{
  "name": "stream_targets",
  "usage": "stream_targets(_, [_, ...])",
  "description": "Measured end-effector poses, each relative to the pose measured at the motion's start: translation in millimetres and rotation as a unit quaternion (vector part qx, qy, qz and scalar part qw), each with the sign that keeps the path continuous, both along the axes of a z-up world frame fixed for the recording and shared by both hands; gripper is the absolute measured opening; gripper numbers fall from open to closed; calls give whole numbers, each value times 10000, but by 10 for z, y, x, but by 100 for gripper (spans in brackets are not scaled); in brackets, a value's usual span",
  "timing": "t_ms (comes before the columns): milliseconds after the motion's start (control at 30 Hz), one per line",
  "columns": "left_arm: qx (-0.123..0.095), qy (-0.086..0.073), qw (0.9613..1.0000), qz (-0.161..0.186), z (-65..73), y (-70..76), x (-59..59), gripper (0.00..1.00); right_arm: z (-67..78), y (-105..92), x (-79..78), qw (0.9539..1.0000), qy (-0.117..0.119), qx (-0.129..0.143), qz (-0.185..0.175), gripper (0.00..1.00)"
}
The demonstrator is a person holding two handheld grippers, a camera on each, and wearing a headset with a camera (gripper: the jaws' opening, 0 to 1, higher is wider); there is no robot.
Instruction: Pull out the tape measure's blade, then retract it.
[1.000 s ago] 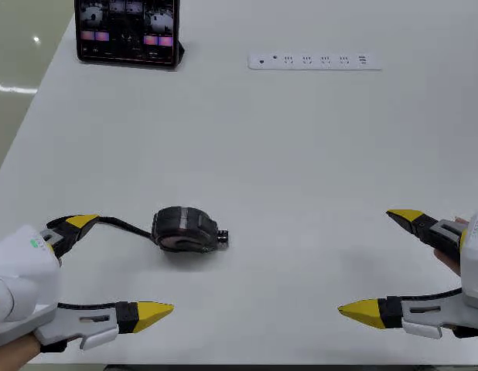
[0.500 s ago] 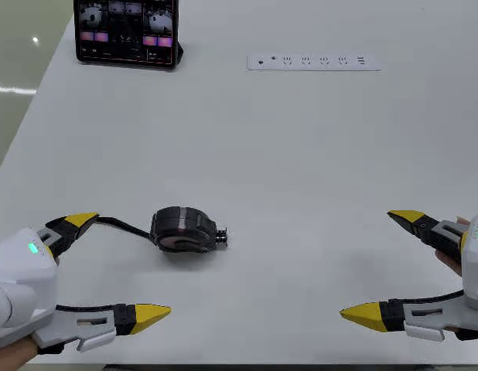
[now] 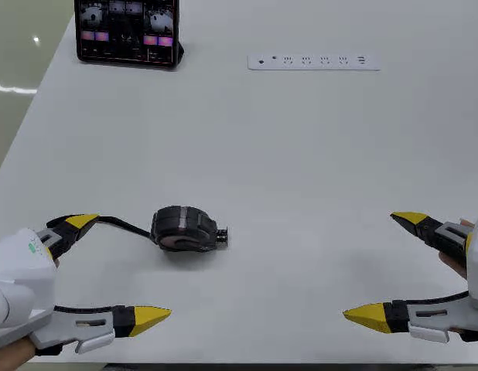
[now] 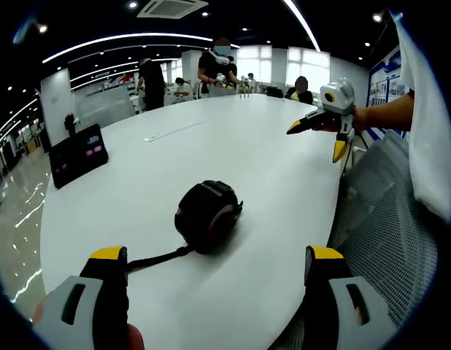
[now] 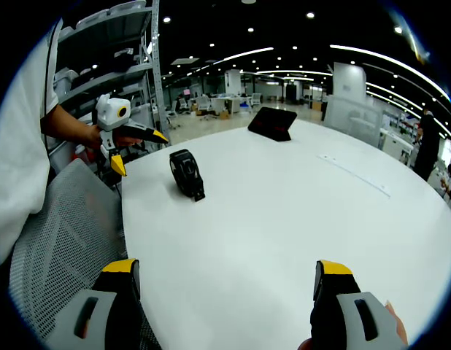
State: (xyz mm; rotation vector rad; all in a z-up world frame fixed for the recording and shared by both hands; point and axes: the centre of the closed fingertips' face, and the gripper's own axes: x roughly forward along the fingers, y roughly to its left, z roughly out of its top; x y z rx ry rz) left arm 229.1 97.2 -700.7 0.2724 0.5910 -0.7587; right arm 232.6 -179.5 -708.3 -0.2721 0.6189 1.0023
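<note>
Big open-plan workshop here: long white matte workbench [image 3: 301, 170], with a flat white power strip [image 3: 314, 61] and a black tablet with a lit screen [image 3: 127, 31] at its far end. Glossy pale floor [image 3: 11, 85] off to the side. Dark ceiling with long light strips [image 5: 211, 29], grey metal shelving [image 5: 116, 36], a grey mesh chair [image 5: 58, 240], people standing far back [image 4: 149, 76].

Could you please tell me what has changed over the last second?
The right gripper drifted slightly rightward and back toward the person, jaws open. The tape measure stayed put on the table, and the left gripper stayed open near it.
</note>
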Motion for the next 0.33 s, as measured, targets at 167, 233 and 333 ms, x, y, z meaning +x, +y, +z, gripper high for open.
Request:
stream_targets(167, [-42, 46, 10000, -23, -3, -15, -9, 99, -7, -16, -17, 10000, 34, -15, 2, 99])
stream_targets(233, [-42, 54, 10000, -54, -6, -24, -17, 99, -6, -22, -22, 10000, 40, -12, -2, 99])
stream_targets(333, [-48, 55, 10000, -47, -7, -21, -15, 99, -8, -23, -29, 10000, 50, -23, 3, 99])
